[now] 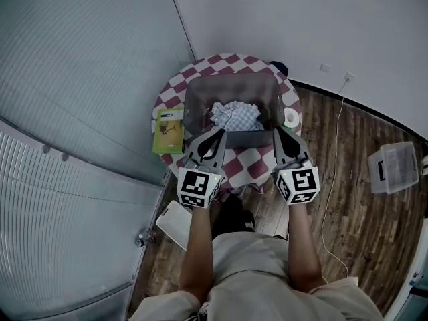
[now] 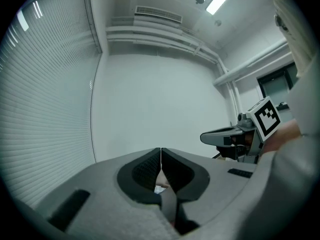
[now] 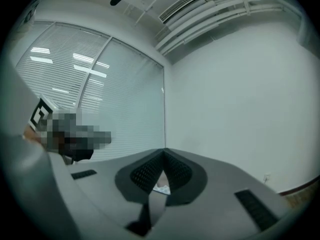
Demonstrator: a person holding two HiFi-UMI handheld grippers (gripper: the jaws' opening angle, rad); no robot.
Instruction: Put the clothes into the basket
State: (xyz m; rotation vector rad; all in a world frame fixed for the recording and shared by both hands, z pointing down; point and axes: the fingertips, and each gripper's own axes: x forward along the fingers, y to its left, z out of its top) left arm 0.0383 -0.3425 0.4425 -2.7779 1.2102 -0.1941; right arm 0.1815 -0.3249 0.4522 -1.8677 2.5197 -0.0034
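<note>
A grey basket (image 1: 267, 89) stands on a round table with a red-and-white checked cloth (image 1: 251, 162). A crumpled blue-and-white checked garment (image 1: 235, 116) lies inside the basket. My left gripper (image 1: 219, 134) is at the basket's near left corner and my right gripper (image 1: 278, 131) is at its near right corner. Both are shut, and nothing shows between the pads. In the left gripper view the jaws of the left gripper (image 2: 160, 151) meet at their tips against a bare wall, and the right gripper (image 2: 220, 136) shows beside it. In the right gripper view the right gripper (image 3: 163, 153) is closed the same way.
A green book (image 1: 168, 130) and a white roll (image 1: 291, 118) lie on the table beside the basket. A clear plastic bin (image 1: 394, 167) and a white cable (image 1: 334, 146) are on the wooden floor at right. Glass walls with blinds close in the left side.
</note>
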